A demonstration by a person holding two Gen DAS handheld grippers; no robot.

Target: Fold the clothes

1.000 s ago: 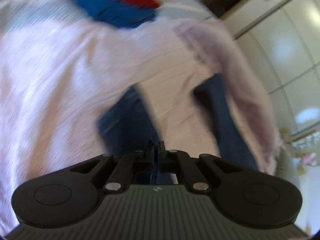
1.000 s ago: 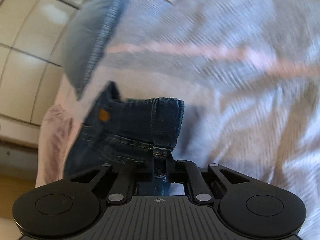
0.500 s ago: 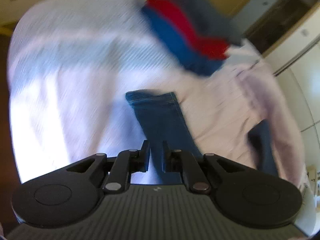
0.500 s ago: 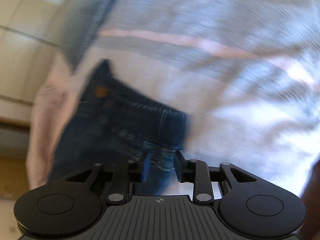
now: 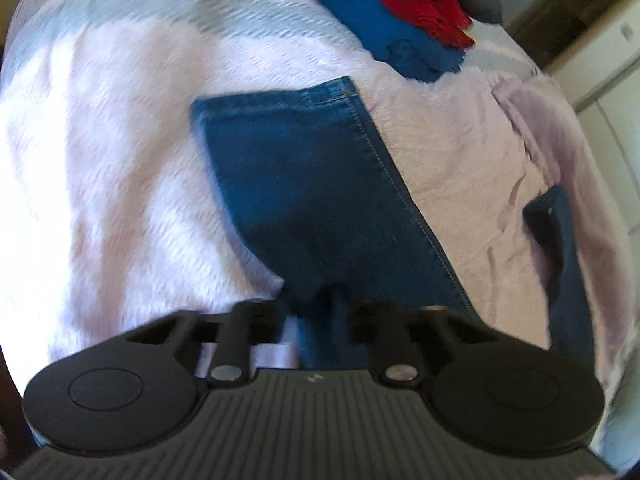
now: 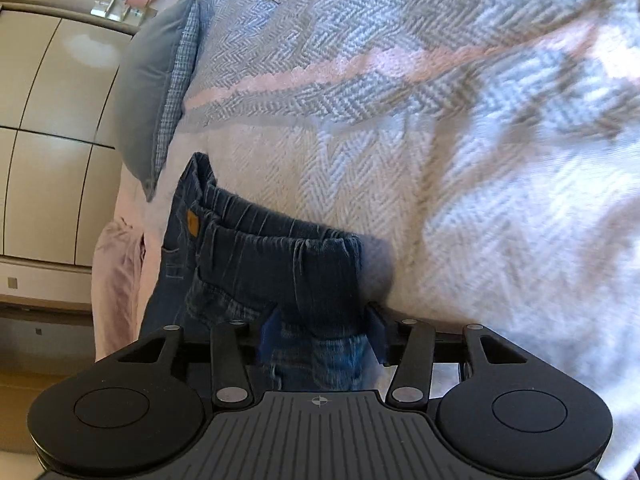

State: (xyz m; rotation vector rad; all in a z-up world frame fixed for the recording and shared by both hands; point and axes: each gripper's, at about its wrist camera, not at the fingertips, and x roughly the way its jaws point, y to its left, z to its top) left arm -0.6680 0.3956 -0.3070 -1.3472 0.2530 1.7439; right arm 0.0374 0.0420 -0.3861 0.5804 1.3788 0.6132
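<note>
A pair of dark blue jeans (image 5: 320, 184) lies on a bed covered by a pale herringbone blanket (image 6: 440, 184). In the left wrist view, one trouser leg runs from the hem near the upper centre of the frame down to the bottom centre. There the left gripper (image 5: 318, 312) sits over the denim with its jaws spread apart, gripping nothing.

In the right wrist view, the elastic waistband fills the lower centre of the frame, with a tan label (image 6: 193, 222) at centre left. The right gripper (image 6: 322, 336) has its jaws wide, one on either side of the waistband fabric, not clamped on it.

A stack of folded clothes (image 5: 404, 20), blue, red and grey, rests at the upper right of the left view. A grey pillow (image 6: 154, 92) lies at the upper left of the right view.

Judging from this, the jeans may be just laid down, or about to be gripped. Which of the two, one moment cannot settle.
</note>
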